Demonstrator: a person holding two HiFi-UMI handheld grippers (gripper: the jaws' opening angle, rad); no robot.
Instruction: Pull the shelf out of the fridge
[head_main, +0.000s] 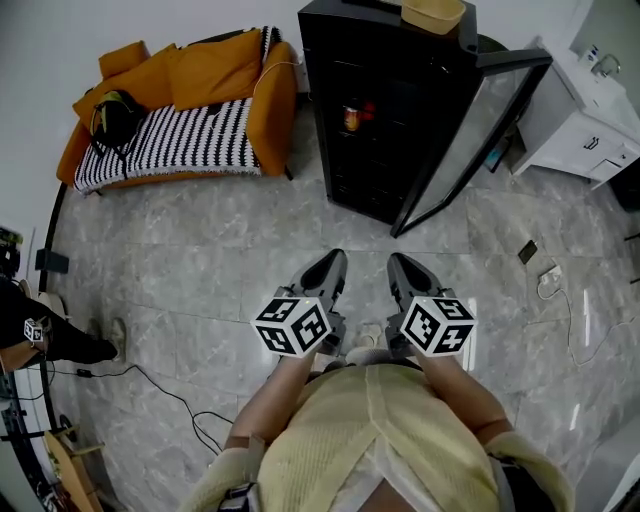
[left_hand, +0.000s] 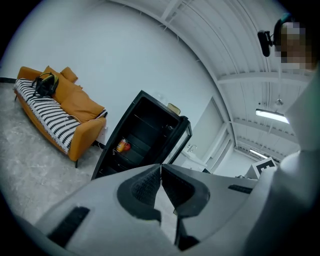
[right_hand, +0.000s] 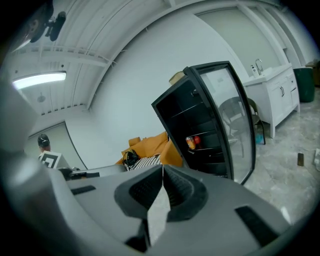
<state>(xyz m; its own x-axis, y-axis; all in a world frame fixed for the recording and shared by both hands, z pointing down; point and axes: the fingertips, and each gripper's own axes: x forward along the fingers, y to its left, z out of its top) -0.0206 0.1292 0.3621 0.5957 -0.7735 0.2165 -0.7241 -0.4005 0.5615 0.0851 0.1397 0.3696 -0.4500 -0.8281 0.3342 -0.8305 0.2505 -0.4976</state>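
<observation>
A black fridge (head_main: 385, 110) stands ahead with its glass door (head_main: 470, 140) swung open to the right. Dark shelves (head_main: 372, 135) fill its inside, and one carries a can and a red item (head_main: 356, 115). My left gripper (head_main: 333, 262) and right gripper (head_main: 400, 266) are held side by side near my body, well short of the fridge. Both are shut with nothing between the jaws. The fridge (left_hand: 145, 135) shows beyond the left gripper (left_hand: 160, 167) in the left gripper view. The right gripper view has the fridge (right_hand: 205, 125) past the right gripper (right_hand: 163, 170).
An orange sofa (head_main: 180, 100) with a striped blanket sits left of the fridge. A white sink cabinet (head_main: 580, 120) is at the far right. Cables (head_main: 150, 385) and a small dark item (head_main: 527, 251) lie on the marble floor. A tan basket (head_main: 432, 14) rests on the fridge top.
</observation>
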